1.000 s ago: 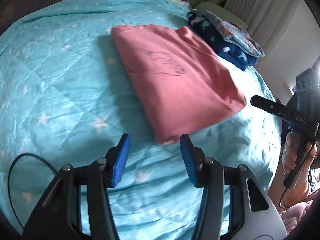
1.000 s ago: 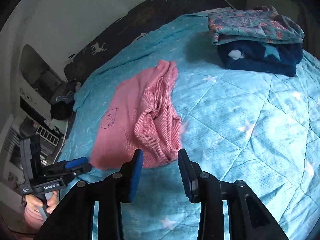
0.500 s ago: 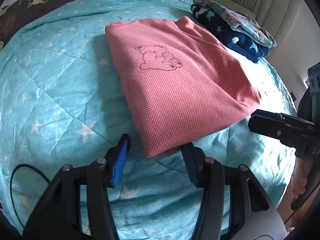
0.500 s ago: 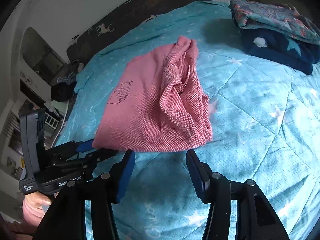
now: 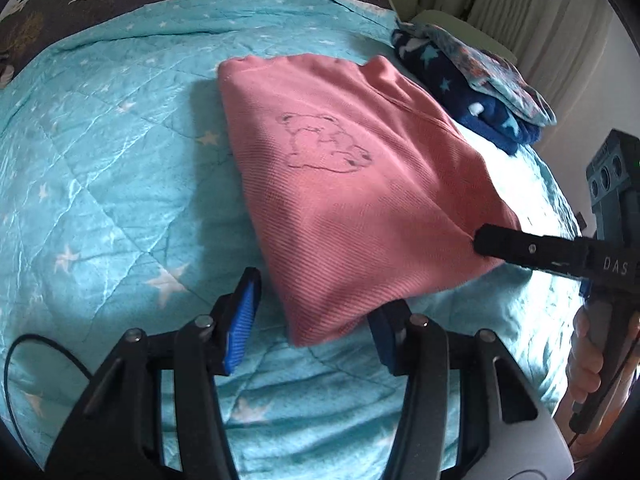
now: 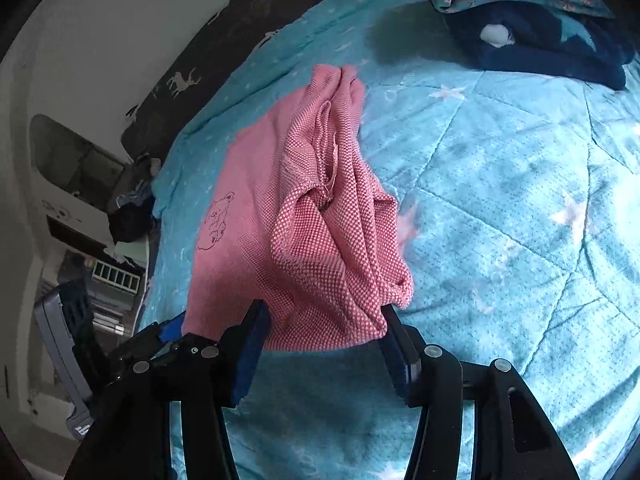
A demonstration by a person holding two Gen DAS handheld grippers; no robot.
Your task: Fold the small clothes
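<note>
Closer now to the near edge of the pink top than a second ago, both grippers.

From the left wrist: left gripper (image 5: 314,318) tilted steeply down toward the turquoise quilt (image 5: 100,184), jaws about half apart and closing a little, near left corner of the pink top (image 5: 344,208) lying between the blue pads (image 5: 240,324) with no visible pinch. Placed so, probably, to take that corner for the next fold. Top spread flat and already folded narrow, bear drawing facing up, on the middle of the quilt. Right gripper (image 5: 486,242) coming in from the right edge, held by a hand (image 5: 588,356), tip against the top's near right corner. Stack of folded clothes (image 5: 472,88) well apart at the far right, likely finished pieces.

From the right wrist: right gripper (image 6: 324,338) angled down, jaws half apart and closing, bunched layered edge of the pink top (image 6: 312,240) between them; whether pressed yet, cannot tell for sure, seemingly not. Left gripper (image 6: 168,330) just beside the other near corner, at the left. Matching corner positions suggest a lift of the near edge toward the far one.
</note>
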